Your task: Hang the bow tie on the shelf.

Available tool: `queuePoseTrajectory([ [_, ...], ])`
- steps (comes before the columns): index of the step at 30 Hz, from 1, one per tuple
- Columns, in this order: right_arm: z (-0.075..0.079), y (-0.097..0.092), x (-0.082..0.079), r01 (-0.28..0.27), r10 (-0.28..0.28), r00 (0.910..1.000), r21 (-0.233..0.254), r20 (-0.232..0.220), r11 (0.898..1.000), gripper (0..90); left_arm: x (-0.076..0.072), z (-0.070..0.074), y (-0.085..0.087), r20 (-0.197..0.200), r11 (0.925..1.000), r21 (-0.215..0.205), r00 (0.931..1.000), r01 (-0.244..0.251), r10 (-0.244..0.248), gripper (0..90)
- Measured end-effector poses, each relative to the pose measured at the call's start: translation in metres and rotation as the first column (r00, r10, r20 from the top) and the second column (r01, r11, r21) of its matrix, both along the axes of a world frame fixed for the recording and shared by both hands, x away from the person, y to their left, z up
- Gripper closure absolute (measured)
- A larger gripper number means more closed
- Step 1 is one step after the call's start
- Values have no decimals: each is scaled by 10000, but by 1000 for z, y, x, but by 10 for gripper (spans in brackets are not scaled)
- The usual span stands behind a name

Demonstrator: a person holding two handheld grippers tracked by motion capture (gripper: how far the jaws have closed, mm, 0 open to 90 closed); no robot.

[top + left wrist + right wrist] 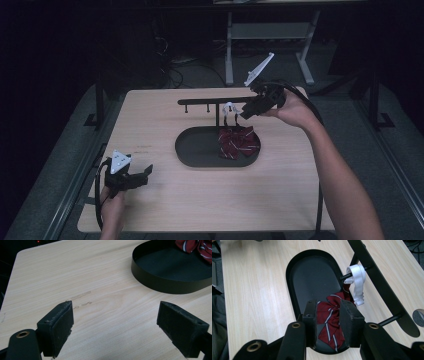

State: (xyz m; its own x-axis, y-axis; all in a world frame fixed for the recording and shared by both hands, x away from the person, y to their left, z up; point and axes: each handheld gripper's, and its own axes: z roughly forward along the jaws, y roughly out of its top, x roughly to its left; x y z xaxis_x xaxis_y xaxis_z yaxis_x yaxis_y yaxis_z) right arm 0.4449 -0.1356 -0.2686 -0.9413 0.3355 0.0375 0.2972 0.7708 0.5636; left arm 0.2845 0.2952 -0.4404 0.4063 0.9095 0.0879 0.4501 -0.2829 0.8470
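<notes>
Your right gripper [327,315], jaws partly spread, hovered over the striped bow tie [329,317]; its white strap [358,281] could slip off the peg.

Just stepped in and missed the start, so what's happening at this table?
A person works two hand-held tongs at a light wooden table. The right tongs hover, jaws apart, above a dark red striped bow tie that hangs by its white strap from a black rack peg over a black oval tray. The left tongs wait open near the table's front left.
</notes>
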Motion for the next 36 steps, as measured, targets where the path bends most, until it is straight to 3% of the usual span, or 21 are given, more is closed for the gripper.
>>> queuePoseTrajectory([
  [7,-2,0,-8,-221,224,9995,-110,222,9997,660,0,-1,-1,-45,10000,22,10000,48,-47,135],
  [20,-10,-9,-15,-131,130,9999,-38,-98,9999,638,0,0,-1,-32,10000,17,10000,13,-13,135],
  [36,-17,-22,-25,-12,16,9999,239,-164,9997,577,-1,0,-1,-42,10000,28,10000,23,-23,136],
])
